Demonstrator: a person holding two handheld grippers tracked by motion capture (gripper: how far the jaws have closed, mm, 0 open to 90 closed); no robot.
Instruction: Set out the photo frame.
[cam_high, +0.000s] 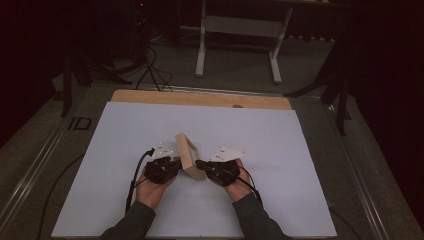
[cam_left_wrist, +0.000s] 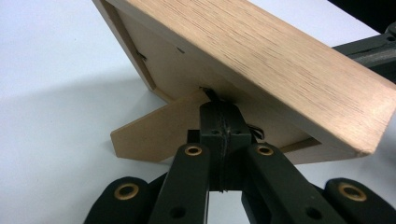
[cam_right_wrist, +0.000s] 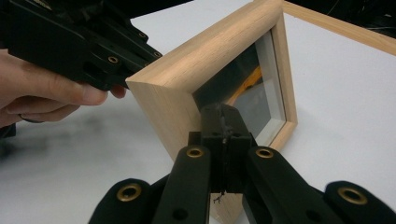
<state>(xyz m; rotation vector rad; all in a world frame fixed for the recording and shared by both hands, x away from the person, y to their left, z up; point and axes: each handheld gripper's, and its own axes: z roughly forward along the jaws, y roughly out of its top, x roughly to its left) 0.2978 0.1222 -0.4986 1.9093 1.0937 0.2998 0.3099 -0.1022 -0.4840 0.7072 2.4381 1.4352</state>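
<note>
a: where's the wooden picture frame (cam_high: 189, 156) sitting?

b: near the middle of the white worktop (cam_high: 280, 150), a little toward the near edge, tilted on its back stand (cam_left_wrist: 154, 130), with its long side running away from the person.

a: and the tongs?

b: one on each side. the left tongs (cam_left_wrist: 219, 122) are pressed together at the stand's hinge on the back; the right tongs (cam_right_wrist: 223, 122) are together against the glass front, seemingly gripping nothing. both hands look equally near, so i'd guess the stand moves next.
</note>
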